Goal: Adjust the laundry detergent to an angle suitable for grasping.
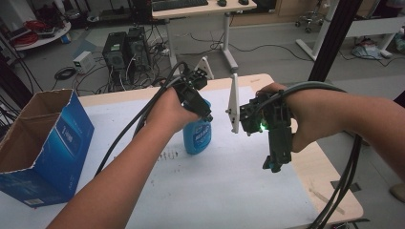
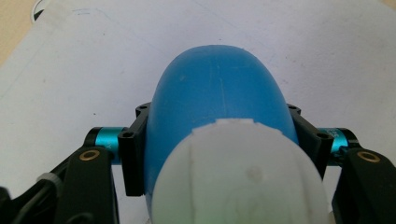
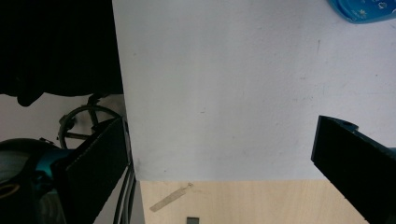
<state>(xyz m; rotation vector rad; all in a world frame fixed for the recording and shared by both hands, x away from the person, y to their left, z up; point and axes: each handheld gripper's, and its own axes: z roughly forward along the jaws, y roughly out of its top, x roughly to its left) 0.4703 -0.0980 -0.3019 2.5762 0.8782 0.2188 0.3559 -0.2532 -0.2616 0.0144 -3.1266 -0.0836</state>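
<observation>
Step in hand, as judged: grasp of the bottle completed, lift not yet begun. Next move, as judged: a straight upward pull with the grip kept firm, since rounded, smooth plastic could slip or twist between flat pads.

Ordered largest to smallest, with counts:

One wooden tabletop under a white sheet point(image 1: 229, 191), bearing all the rest.

One open blue cardboard box point(image 1: 45, 143), stood at the left end of the tabletop, well apart from both hands.

Two hands, each wrapped round a black two-jaw tool with trailing cables.

Left tool point(image 2: 219, 140): pads pressed against opposite sides of the bottle, just below the cap, as seen in the left gripper view; placed over the bottle near the middle of the tabletop in the high view point(image 1: 200, 107).

Right tool point(image 1: 274, 164): held above the right part of the tabletop, near the bottle but apart from it; jaws spread wide in the right gripper view point(image 3: 219, 154), nothing between them.

One blue plastic bottle with a white cap point(image 2: 219, 107), stood upright on the white sheet point(image 1: 197, 136), label facing the person.

One small strip of tape point(image 3: 170, 198) on bare wood.
</observation>
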